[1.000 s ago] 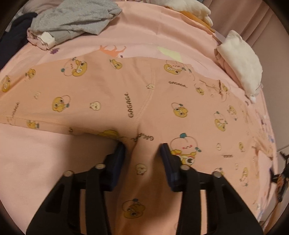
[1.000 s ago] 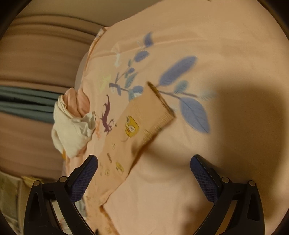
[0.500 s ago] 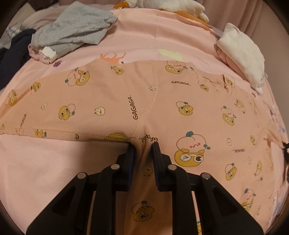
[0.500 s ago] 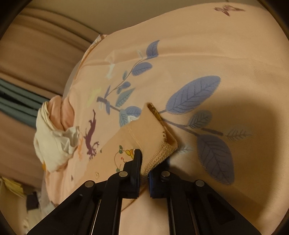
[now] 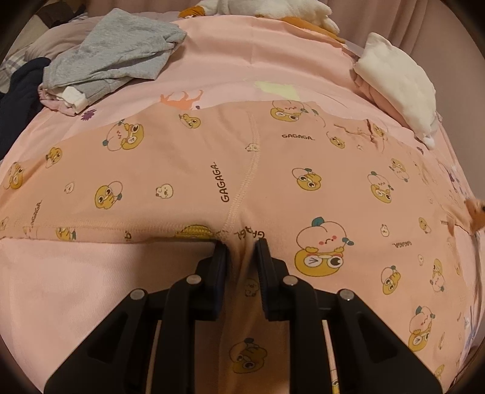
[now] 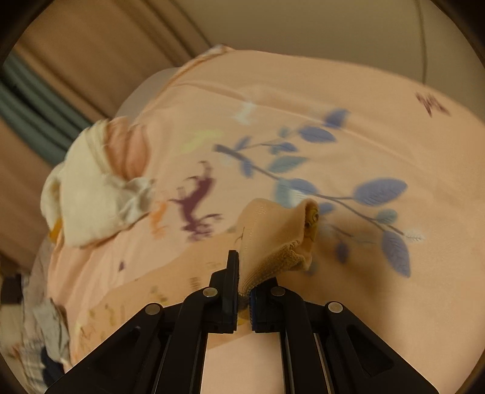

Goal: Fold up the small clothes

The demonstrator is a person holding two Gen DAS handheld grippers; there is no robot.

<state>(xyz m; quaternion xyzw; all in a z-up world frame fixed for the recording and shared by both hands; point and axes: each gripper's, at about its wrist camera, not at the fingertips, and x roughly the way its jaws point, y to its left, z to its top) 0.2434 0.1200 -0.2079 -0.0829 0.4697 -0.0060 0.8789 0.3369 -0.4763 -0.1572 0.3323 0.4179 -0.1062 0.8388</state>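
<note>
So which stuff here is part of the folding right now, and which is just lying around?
In the job:
- printed pants
- pant leg cuff
- left gripper
- right gripper

Lying about:
- grey garment
- white folded cloth
- plush toy
- navy garment

Only readable text is "GAGAGA", printed repeatedly in dark letters on the peach cartoon-print pants spread on the bed. One runs vertically just left of the centre seam, one horizontal right of the seam toward the bed's far edge, one upside down at the crotch, one small and upside down toward the right edge, one partial near the left edge. Right wrist view: nothing legible.
</note>
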